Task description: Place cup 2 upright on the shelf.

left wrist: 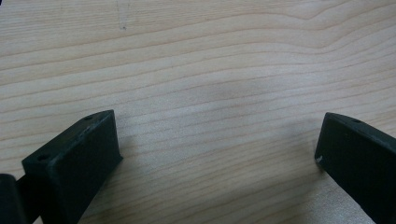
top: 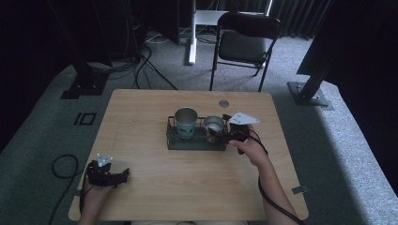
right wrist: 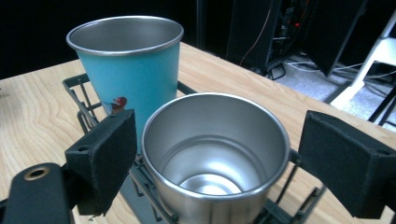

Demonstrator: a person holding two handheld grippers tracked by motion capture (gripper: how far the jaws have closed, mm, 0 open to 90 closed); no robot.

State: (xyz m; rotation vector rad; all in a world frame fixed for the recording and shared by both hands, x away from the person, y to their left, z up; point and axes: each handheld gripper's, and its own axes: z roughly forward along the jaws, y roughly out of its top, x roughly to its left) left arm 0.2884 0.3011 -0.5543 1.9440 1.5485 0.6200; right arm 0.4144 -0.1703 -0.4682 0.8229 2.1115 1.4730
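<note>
A black wire rack (top: pixel 174 137) sits mid-table and holds two metal cups. The teal cup (top: pixel 186 122) (right wrist: pixel 127 70) stands upright in its left part. The plain steel cup (top: pixel 214 124) (right wrist: pixel 215 149) stands upright to its right. My right gripper (top: pixel 223 136) (right wrist: pixel 217 163) is open, with its jaws on either side of the steel cup and a gap on the right side. My left gripper (top: pixel 121 176) (left wrist: pixel 219 154) lies on the bare wood near the table's front left corner, open with nothing between its jaws.
The wooden table (top: pixel 141 108) has a round grommet (top: pixel 224 103) near its far edge. A black folding chair (top: pixel 244 44) stands behind the table. Cables (top: pixel 141 65) run across the grey carpet at the far left.
</note>
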